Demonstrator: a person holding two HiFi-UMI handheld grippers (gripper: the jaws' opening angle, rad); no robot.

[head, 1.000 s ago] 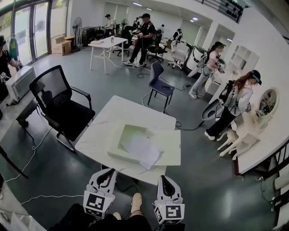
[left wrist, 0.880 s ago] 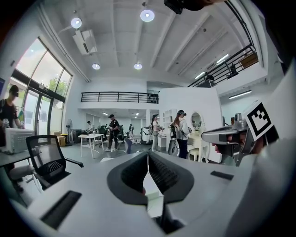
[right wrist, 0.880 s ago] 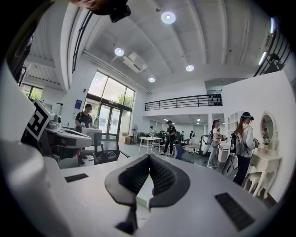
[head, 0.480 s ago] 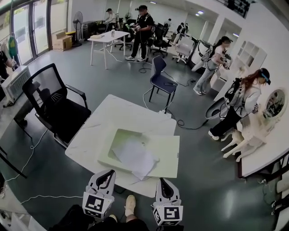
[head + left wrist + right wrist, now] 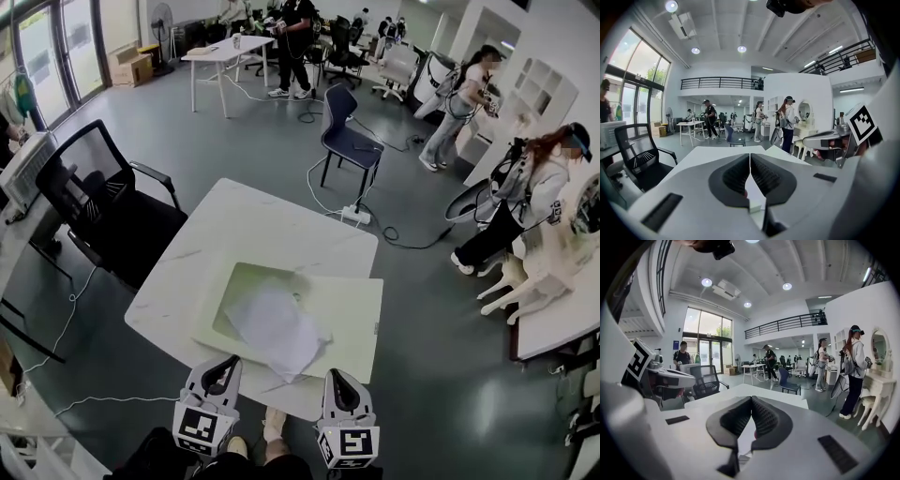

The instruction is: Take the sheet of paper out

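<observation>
Two claws, the left claw (image 5: 226, 363) and the right claw (image 5: 337, 375), hung at the near edge of the smooth white tabletop (image 5: 246, 220) in the head view. The sheet of paper (image 5: 277, 328) lay thin and rumpled, askew on a flat, stiff-looking pale green folder (image 5: 246, 281). Left gripper view: ribbed dark pads clenched together, nothing between. Right gripper view: likewise clenched, empty. Judgement: open one claw first, come in low, pinch a raised corner only, and steady the folder with the other.

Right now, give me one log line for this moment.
left tool: shut, empty | right tool: shut, empty | sheet of paper: on green folder, untouched | stage: paper not yet gripped
</observation>
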